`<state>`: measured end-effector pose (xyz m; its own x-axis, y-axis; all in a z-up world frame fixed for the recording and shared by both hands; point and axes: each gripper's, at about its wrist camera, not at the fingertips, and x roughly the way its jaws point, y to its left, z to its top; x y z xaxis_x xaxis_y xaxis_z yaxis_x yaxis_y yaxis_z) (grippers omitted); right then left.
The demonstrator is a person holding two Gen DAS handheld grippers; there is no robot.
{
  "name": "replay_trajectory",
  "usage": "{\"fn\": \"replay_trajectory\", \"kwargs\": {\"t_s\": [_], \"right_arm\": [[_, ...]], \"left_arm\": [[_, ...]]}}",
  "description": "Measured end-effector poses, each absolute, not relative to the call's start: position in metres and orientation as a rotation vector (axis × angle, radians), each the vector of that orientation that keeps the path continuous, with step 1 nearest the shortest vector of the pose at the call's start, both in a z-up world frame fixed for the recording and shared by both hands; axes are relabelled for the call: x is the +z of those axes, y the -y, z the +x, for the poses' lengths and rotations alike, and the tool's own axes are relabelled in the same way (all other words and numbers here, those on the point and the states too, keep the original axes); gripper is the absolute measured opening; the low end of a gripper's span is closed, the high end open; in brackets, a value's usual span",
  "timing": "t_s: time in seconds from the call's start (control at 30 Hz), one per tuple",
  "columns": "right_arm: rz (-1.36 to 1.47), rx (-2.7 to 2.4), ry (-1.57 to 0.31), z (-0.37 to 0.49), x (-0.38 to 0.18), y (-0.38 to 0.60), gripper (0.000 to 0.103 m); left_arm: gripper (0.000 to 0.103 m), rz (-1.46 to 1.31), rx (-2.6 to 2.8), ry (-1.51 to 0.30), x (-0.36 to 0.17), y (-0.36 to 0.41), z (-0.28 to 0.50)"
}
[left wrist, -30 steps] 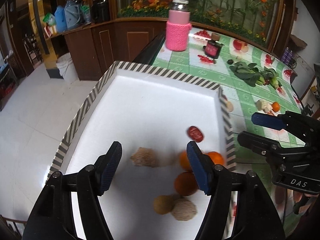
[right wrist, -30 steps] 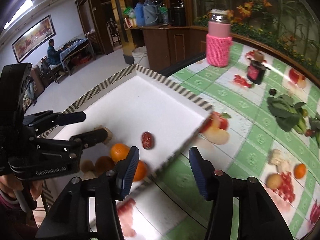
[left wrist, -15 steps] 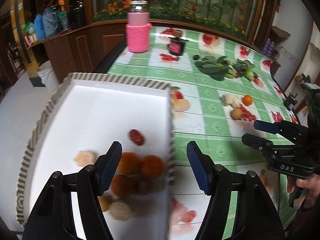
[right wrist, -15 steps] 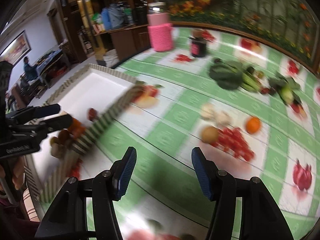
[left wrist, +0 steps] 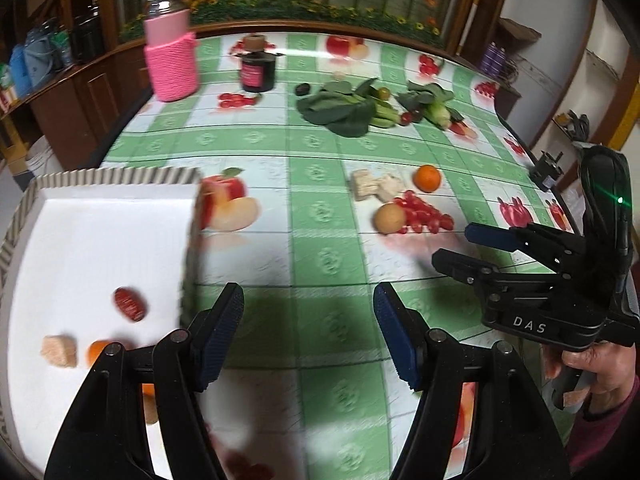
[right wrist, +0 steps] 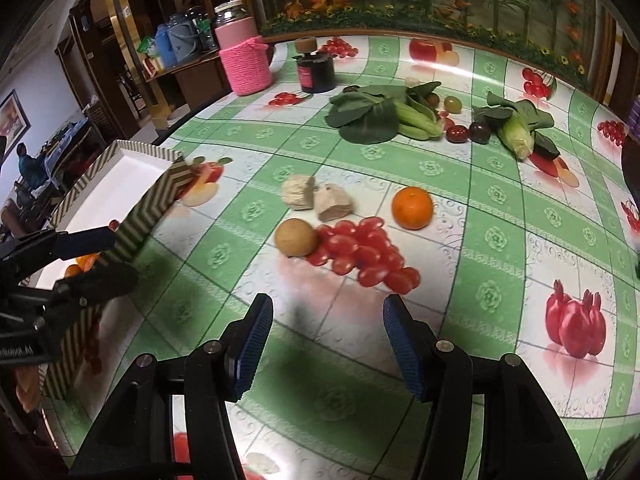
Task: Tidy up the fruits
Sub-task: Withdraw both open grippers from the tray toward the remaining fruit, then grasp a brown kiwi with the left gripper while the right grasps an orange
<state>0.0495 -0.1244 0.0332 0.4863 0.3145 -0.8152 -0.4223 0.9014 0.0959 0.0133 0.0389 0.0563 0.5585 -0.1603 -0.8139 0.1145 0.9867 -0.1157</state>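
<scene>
A white striped-rim box (left wrist: pixel 120 178) (right wrist: pixel 156 196) at the table's left holds a red date (left wrist: pixel 129 304), a pale chunk (left wrist: pixel 59 351) and oranges (left wrist: pixel 98 351). On the tablecloth lie an orange (right wrist: pixel 413 207) (left wrist: pixel 427 178), a brown round fruit (right wrist: pixel 296 237) (left wrist: pixel 389 218) and two pale chunks (right wrist: pixel 316 198) (left wrist: pixel 376 187). My left gripper (left wrist: pixel 308 334) is open and empty, just right of the box. My right gripper (right wrist: pixel 326 346) is open and empty, a short way in front of the brown fruit; it also shows in the left wrist view (left wrist: pixel 460 246).
Leafy greens (right wrist: pixel 372 116), corn (right wrist: pixel 516 136), dark plums (right wrist: pixel 470 132), a dark jar (right wrist: pixel 316 70) and a pink knit-covered jar (right wrist: pixel 244 60) stand farther back. The tablecloth has printed fruit pictures. The table edge runs along the left, with floor below.
Both grippers have swung right, away from over the box toward the loose fruit on the tablecloth. Both stay open and empty.
</scene>
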Motion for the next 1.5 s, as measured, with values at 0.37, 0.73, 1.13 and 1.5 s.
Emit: {"fn": "replay_trajectory", "kwargs": {"t_s": [0.37, 0.73, 1.13, 1.5], "right_arm": [[-0.101, 0.404, -0.968, 0.060, 0.032, 0.152, 0.060], [-0.071, 0.404, -0.925, 0.062, 0.042, 0.161, 0.063], [-0.053, 0.396, -0.918, 0.070, 0.043, 0.177, 0.065], [-0.028, 0.399, -0.930, 0.083, 0.039, 0.183, 0.065]], "left_arm": [[0.066, -0.026, -0.211, -0.985, 0.046, -0.004, 0.034], [0.066, -0.004, -0.207, -0.986, 0.042, 0.012, 0.045], [0.066, 0.004, -0.216, -0.999, 0.033, 0.030, 0.066], [0.038, -0.007, -0.228, -1.028, 0.018, 0.036, 0.091]]}}
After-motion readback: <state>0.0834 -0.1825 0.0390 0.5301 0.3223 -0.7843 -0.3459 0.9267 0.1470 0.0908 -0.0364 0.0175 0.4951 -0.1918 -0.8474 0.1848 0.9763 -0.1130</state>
